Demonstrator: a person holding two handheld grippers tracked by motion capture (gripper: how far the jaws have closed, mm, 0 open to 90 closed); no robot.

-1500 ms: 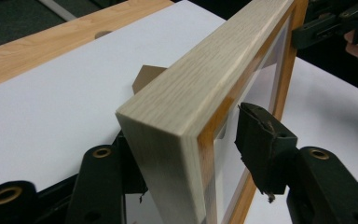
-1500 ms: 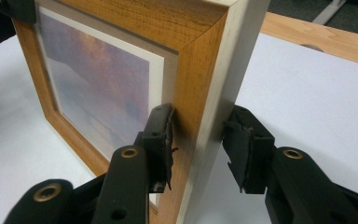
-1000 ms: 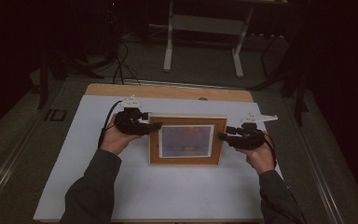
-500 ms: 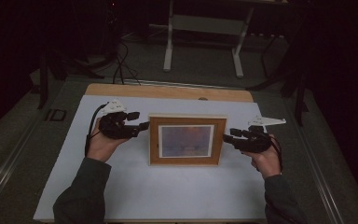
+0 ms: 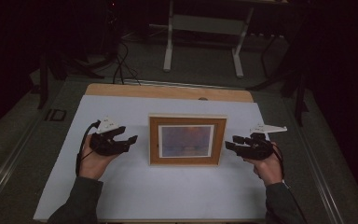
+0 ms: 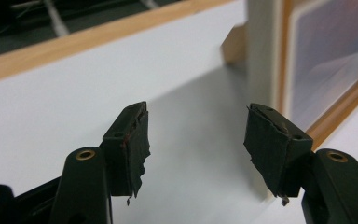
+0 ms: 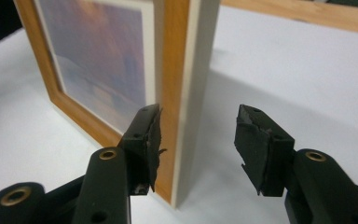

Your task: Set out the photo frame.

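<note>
White surface [image 5: 121, 196] carried an upright picture frame [image 5: 187, 140] between each gaping, empty hand-held gripper, left [image 5: 129, 140] and right [image 5: 229, 143], apparently for release.

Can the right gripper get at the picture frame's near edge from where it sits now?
Probably yes. The right gripper has its jaws open, and the picture frame stands upright with its side edge right ahead of the gap. Nothing lies between them on the white mat.
</note>
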